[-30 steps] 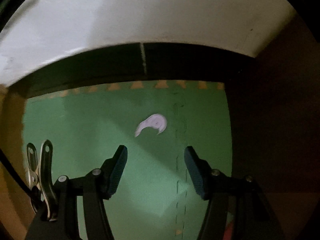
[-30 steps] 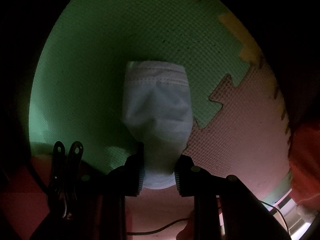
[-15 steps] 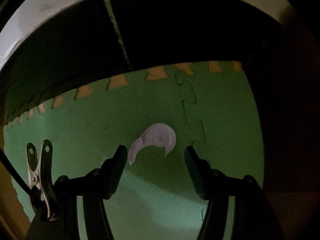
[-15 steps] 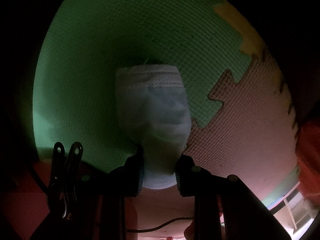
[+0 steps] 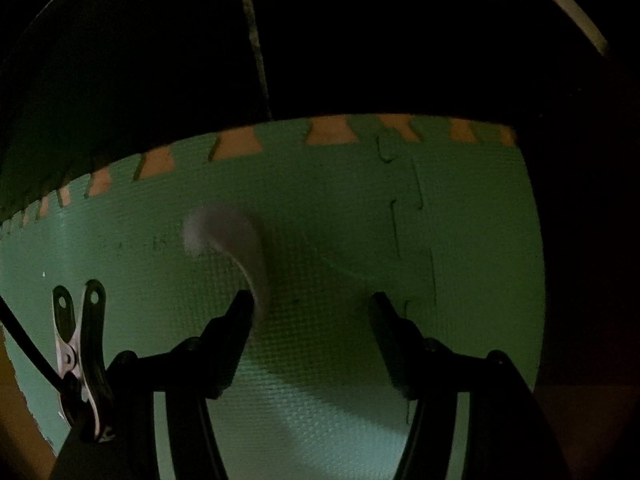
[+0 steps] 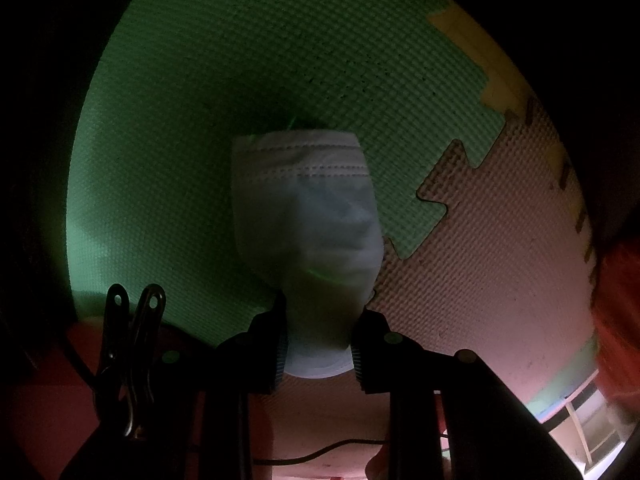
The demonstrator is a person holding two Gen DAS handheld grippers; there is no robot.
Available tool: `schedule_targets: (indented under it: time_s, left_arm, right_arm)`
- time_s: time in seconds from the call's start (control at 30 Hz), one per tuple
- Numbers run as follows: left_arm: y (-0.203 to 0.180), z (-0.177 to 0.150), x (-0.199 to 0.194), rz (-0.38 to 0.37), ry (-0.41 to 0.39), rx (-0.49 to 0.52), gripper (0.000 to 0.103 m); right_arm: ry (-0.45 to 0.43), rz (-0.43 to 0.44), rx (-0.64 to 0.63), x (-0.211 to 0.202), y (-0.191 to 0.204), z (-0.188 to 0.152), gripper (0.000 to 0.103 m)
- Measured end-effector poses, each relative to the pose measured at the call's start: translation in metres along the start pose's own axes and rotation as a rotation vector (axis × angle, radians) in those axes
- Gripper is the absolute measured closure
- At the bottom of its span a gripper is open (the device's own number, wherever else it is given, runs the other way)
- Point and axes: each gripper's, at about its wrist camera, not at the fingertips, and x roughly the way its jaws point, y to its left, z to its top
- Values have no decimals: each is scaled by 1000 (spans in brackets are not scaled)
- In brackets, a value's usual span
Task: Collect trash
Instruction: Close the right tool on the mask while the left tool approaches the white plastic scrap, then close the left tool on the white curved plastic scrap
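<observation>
right gripper [image 6: 318, 344] grips a face mask [image 6: 308, 216]; left gripper [image 5: 312, 312], jaws wide, straddles the white scrap [image 5: 236, 248] at frame centre on the green mat [image 5: 460, 220]. next: shift left, close.

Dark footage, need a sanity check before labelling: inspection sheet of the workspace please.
Surface: green foam puzzle mat; pink tile and yellow tile interlock with it.
Job's things: white curved scrap lying on the green mat; face mask hanging from the right gripper.
Clutter: nothing seen.
Grippers: left gripper open, jaws either side of the scrap's lower end, one jaw close beside it; right gripper shut on the mask.
Cables: black cable at the left gripper; thin cable under the right gripper.
Surroundings: very dark; metal clip on the left gripper, another on the right.
</observation>
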Motion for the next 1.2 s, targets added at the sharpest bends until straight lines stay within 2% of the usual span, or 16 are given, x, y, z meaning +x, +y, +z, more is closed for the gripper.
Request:
schedule_targets:
  time_s: [0.17, 0.23, 0.3, 0.37, 0.67, 0.73, 0.77, 0.83, 0.9, 0.93, 1.07, 1.2]
  left_arm:
    - [-11, -1, 8, 30, -10, 3, 41]
    - [-8, -2, 6, 29, -21, -3, 51]
    - [-1, -5, 3, 13, -36, -16, 82]
    - [8, -5, 2, -34, -28, -48, 92]
    - [40, -17, -7, -123, -69, -163, 96]
    - [54, -13, -7, -110, -79, -173, 96]
    - [56, -11, -9, -101, -85, -179, 95]
    - [59, -3, -11, -99, -77, -209, 83]
    - [59, 5, -11, -85, -70, -246, 43]
    - [59, 10, -12, -82, -73, -257, 37]
    - [63, 29, -8, -51, -53, -340, 35]
    - [76, 43, 5, -27, -31, -475, 35]
  right_arm:
    - [-13, 3, -7, -2, 1, -4, 76]
    - [-11, 3, -7, -2, 2, -4, 76]
    - [-12, 3, -8, 3, 4, -7, 76]
    - [-12, 2, -12, 3, 5, -8, 76]
    - [-13, 4, -16, 4, 5, -13, 75]
    - [-14, 4, -18, 5, 5, -15, 75]
    - [-14, 4, -19, 6, 5, -16, 75]
    - [-15, 3, -18, 6, 5, -17, 75]
    - [-16, 0, -18, 6, 5, -17, 75]
    - [-17, -1, -18, 7, 6, -18, 75]
    - [-19, -3, -17, 8, 6, -21, 75]
    - [-18, -4, -18, 8, 7, -20, 75]
